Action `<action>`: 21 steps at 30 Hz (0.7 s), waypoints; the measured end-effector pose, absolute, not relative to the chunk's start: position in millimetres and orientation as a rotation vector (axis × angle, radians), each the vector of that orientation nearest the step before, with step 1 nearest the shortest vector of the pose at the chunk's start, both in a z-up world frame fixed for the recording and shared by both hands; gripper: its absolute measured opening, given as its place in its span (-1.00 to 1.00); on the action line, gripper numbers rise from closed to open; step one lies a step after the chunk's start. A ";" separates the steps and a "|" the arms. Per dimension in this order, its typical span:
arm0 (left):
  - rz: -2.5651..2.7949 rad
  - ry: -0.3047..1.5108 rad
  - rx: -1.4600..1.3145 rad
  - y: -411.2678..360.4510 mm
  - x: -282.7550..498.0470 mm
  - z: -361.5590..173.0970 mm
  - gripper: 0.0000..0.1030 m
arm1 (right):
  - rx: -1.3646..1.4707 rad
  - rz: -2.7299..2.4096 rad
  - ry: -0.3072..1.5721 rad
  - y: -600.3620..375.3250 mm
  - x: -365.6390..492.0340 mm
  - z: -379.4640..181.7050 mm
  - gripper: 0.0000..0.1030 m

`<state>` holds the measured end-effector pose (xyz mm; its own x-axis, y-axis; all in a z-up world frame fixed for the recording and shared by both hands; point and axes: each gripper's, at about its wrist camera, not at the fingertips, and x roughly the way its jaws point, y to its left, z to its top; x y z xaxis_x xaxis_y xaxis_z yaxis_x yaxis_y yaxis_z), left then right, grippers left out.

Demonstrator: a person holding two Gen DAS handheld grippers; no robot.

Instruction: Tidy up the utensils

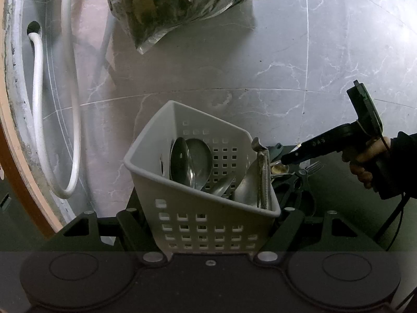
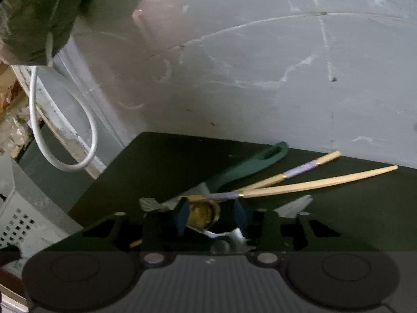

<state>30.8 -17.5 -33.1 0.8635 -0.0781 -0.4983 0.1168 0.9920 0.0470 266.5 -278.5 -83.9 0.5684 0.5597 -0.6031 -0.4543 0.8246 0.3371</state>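
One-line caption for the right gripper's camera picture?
Right gripper straddling a gold spoon beside chopsticks on the dark tabletop.

The white basket (image 1: 200, 198) is crowded with big spoons (image 1: 190, 161) and tongs (image 1: 263, 180), leaving little room inside. On the dark table (image 2: 146, 161), chopsticks (image 2: 312, 182) and a green handle (image 2: 250, 167) block the right; the left lies open.

- White perforated caddy (image 1: 198, 224), tilted, holds steel ladles (image 1: 191, 160) and a ridged metal tool handle (image 1: 263, 174).
- Gold spoon (image 2: 202, 214) lies on the dark bench.
- Two wooden chopsticks (image 2: 312, 182) with purple bands cross beside a green-handled utensil (image 2: 250, 165).
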 end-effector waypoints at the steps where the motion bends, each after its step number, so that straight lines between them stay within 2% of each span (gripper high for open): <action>1: -0.102 0.518 0.076 -17.4 31.0 -33.3 0.48 | 0.143 0.603 0.764 -279.9 267.6 -84.8 -0.24; 7: -0.101 0.519 0.077 -18.0 30.4 -33.2 0.48 | 0.059 0.621 0.771 -277.7 268.2 -83.7 -0.30; 12: -0.098 0.519 0.075 -19.1 29.6 -33.8 0.48 | 0.009 0.644 0.792 -273.2 268.9 -84.6 -0.49; 21: -0.097 0.520 0.076 -19.6 29.8 -33.5 0.49 | 0.031 0.699 0.791 -259.2 271.7 -88.0 -0.59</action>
<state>29.8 -19.6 -33.5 0.8635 -0.0729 -0.4991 0.1114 0.9926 0.0477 271.7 -259.2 -88.0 0.4924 0.5876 -0.6421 -0.5650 0.7770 0.2778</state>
